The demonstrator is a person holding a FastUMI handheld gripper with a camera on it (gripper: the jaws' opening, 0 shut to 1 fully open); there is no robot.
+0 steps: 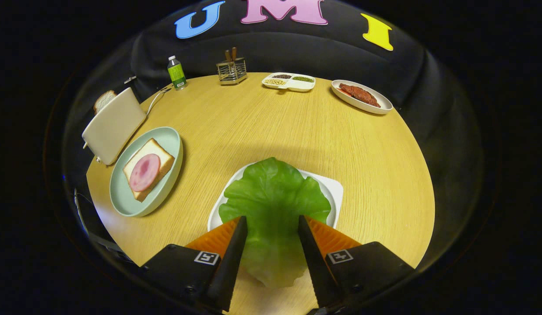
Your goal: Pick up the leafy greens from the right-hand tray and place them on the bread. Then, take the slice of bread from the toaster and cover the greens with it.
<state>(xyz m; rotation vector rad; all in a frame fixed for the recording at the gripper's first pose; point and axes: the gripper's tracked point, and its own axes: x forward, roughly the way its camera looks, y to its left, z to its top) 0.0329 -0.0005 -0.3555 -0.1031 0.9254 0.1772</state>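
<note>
A broad green lettuce leaf [273, 199] sits between my fingers, spreading out ahead of them over the white tray [334, 190]. Its pale stem end reaches back toward the camera. My gripper [272, 223] is shut on the leaf, one finger against each side of it. To the left, a slice of bread [162, 154] topped with a pink ham round [144, 172] lies on a light green plate [122, 199]. Beyond that plate stands a cream toaster [113, 124] with a second slice of bread [104, 100] poking out of its top.
At the table's far side stand a green bottle [176, 73], a wire rack with utensils [231, 70], a divided dish of beans [289, 81] and a plate with meat [361, 96]. The round wooden table [271, 118] drops off at its edge on every side.
</note>
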